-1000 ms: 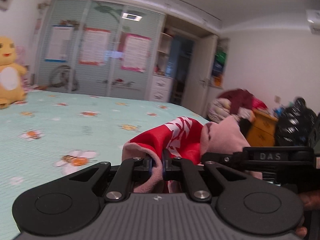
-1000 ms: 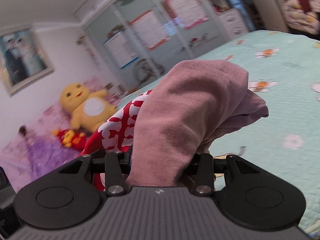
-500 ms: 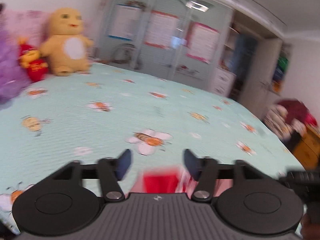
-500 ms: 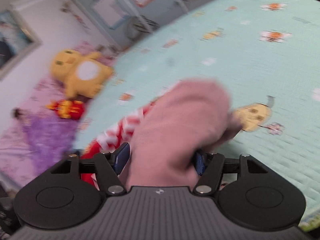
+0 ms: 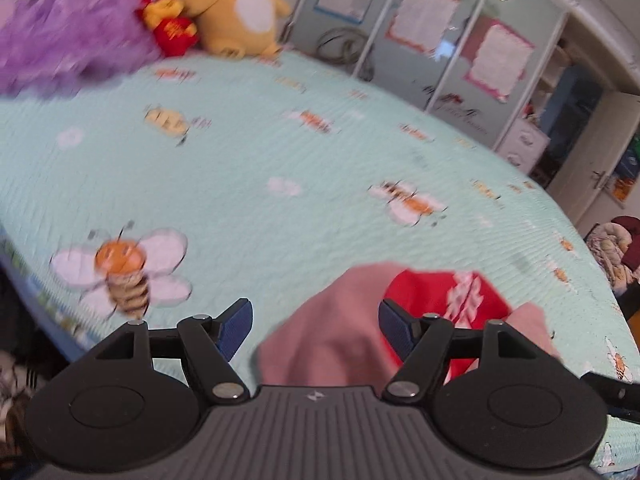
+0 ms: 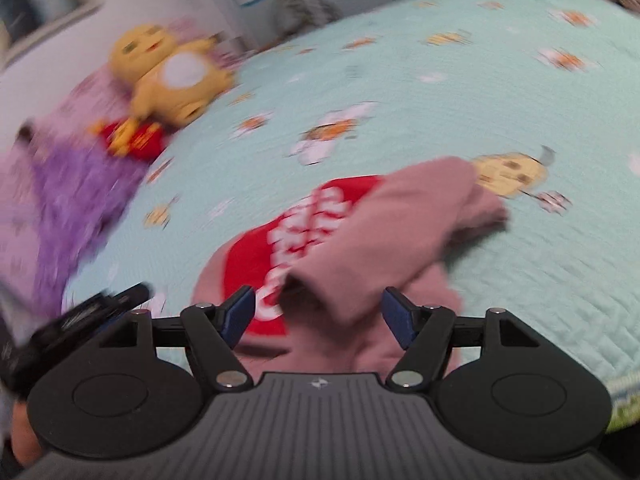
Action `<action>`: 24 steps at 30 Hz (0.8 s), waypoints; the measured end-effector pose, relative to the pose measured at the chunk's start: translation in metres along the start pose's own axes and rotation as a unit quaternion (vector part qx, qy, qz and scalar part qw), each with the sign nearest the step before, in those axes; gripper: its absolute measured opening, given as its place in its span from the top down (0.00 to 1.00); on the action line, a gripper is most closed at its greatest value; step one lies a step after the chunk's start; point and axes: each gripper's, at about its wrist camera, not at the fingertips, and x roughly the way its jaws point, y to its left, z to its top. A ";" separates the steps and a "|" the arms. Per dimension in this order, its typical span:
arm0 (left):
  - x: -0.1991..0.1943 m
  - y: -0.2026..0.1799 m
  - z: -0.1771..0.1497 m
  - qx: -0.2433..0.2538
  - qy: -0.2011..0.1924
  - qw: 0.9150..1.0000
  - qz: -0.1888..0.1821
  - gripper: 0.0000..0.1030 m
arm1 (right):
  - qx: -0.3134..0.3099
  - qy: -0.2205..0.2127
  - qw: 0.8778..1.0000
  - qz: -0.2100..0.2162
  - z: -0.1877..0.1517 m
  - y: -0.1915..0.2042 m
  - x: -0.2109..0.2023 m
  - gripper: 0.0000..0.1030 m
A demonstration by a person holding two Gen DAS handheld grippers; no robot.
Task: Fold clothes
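Both claws, the left gripper (image 5: pixel 316 322) and right gripper (image 6: pixel 318 312), hang spread wide and empty just over the crumpled pink-and-red garment (image 6: pixel 360 240) on the bedspread (image 6: pixel 520 120), bulk lying dead ahead of the right one.

Motion blur smears both views, worst in the right wrist one, where the yellow plush toy (image 6: pixel 170 76) at 10 o'clock has no sharp edges. The pink and red garment (image 6: pixel 360 236) runs under the right gripper (image 6: pixel 316 312) body at 6 o'clock, its near part hidden; its white print is unreadable
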 end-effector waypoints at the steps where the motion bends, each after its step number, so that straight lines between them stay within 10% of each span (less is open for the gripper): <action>1: 0.000 0.001 -0.003 0.001 0.003 1.000 -0.001 0.29 | -0.013 0.008 1.000 -0.005 -0.005 0.004 0.007 0.29; 9: -0.001 0.000 -0.020 0.025 0.023 0.999 -0.006 0.28 | -0.074 0.088 0.991 -0.066 -0.043 0.013 0.064 0.30; 11: 0.001 0.000 -0.023 0.029 0.029 0.999 -0.005 0.28 | -0.089 0.086 0.990 -0.069 -0.048 0.007 0.069 0.48; 13: 0.001 -0.001 -0.026 0.033 0.034 0.999 -0.005 0.28 | -0.068 0.076 0.993 -0.053 -0.041 -0.003 0.062 0.83; 19: 0.001 -0.003 -0.033 0.040 0.042 0.998 -0.006 0.28 | 0.018 0.026 0.999 0.004 -0.012 -0.035 0.025 0.94; 24: 0.004 -0.008 -0.039 0.047 0.051 0.998 -0.012 0.28 | 0.036 -0.066 0.996 -0.048 0.005 -0.060 -0.027 0.96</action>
